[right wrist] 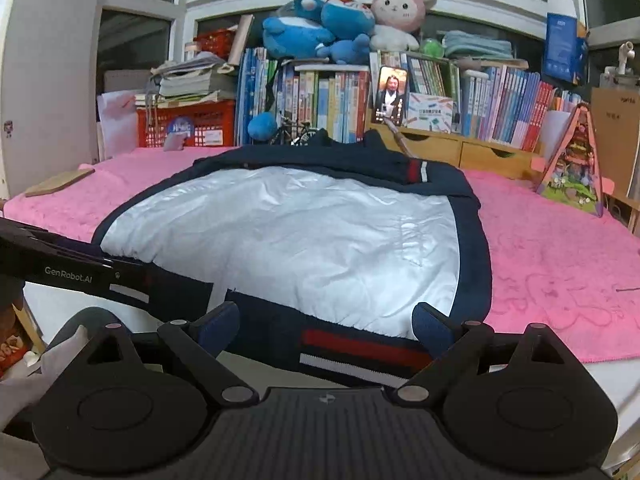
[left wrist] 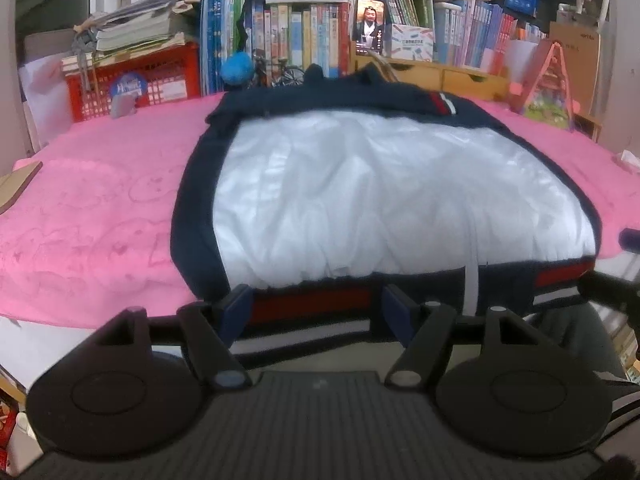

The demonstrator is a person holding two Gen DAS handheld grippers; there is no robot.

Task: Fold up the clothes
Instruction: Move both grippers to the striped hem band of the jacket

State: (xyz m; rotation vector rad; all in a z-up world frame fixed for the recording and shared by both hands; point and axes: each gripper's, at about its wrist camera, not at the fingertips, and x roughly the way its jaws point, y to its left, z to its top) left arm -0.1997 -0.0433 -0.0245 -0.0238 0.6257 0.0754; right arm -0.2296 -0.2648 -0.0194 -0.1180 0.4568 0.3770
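Left hand-held gripper (left wrist: 316,308) and right hand-held gripper (right wrist: 325,326), both spread wide and holding nothing, poised at the striped hem (right wrist: 360,350) of a navy jacket (left wrist: 384,184). The jacket lies spread, white lining up, on the pink-covered counter (left wrist: 100,208), hem overhanging. Probably light, limp, slippery; the thicker ribbed hem offers the firmest hold.
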